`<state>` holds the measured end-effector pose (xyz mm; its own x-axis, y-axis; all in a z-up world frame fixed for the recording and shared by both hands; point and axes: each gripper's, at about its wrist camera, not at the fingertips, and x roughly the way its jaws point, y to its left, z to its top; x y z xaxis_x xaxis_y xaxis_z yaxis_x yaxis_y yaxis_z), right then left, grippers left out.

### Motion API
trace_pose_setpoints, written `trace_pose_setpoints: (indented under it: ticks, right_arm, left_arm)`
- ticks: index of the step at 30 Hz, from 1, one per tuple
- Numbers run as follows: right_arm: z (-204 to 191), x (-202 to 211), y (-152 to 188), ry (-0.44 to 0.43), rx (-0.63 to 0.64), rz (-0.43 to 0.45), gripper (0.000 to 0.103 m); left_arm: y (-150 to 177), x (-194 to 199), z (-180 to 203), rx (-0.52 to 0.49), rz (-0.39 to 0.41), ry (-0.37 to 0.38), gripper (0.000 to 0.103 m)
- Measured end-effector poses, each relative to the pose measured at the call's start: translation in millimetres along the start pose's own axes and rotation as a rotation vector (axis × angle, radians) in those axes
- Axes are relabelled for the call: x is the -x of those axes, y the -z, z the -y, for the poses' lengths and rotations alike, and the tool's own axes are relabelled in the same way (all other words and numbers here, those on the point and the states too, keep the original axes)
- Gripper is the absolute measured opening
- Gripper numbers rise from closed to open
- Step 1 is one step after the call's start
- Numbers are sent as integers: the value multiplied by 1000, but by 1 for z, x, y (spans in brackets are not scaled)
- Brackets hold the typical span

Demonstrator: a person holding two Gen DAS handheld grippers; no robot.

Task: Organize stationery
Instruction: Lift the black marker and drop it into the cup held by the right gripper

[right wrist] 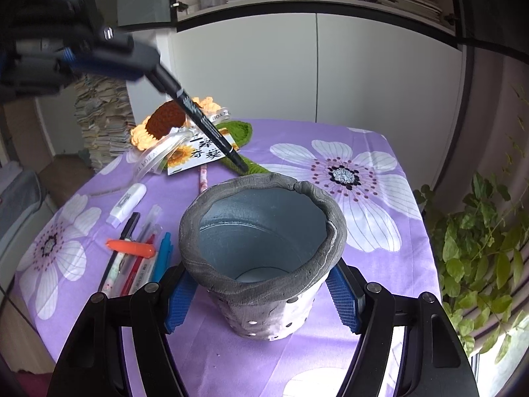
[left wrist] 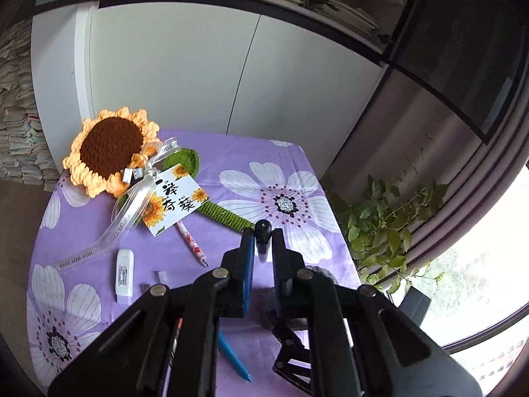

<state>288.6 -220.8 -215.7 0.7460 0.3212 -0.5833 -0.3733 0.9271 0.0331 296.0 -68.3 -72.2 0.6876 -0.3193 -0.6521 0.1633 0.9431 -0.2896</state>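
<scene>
ribbon (left wrist: 123, 228) reads "just for you", card (left wrist: 175, 198) chinese characters

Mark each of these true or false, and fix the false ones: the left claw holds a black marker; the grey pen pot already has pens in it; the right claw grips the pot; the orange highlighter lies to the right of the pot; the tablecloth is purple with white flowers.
1. The left claw holds a black marker. True.
2. The grey pen pot already holds pens. False: what shows of its inside is bare.
3. The right claw grips the pot. True: its blue pads press both sides.
4. The orange highlighter lies right of the pot. False: it lies to its left, across other pens.
5. The tablecloth is purple with white flowers. True.
</scene>
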Motion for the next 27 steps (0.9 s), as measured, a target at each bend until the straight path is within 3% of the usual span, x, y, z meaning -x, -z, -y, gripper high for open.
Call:
trace_pose_setpoints:
  ticks: [8, 12, 14, 22, 27]
  right_arm:
    - [-4, -7, 2, -13, 69, 51, 73]
    - [-2, -5, 1, -101, 73, 72, 73]
    - [-3, -6, -1, -84, 85, 81, 73]
    - [-2, -15, -4, -95, 86, 47, 73]
    - [-3, -17, -3, -86, 90, 29, 73]
  left_arm:
    - [2, 18, 9, -46, 38, 28, 8]
    - [1, 22, 13, -59, 56, 38, 8]
    - [1, 22, 16, -67, 61, 40, 8]
    - [-3, 25, 27, -101, 93, 34, 8]
    - [4, 12, 31, -122, 47, 42, 8]
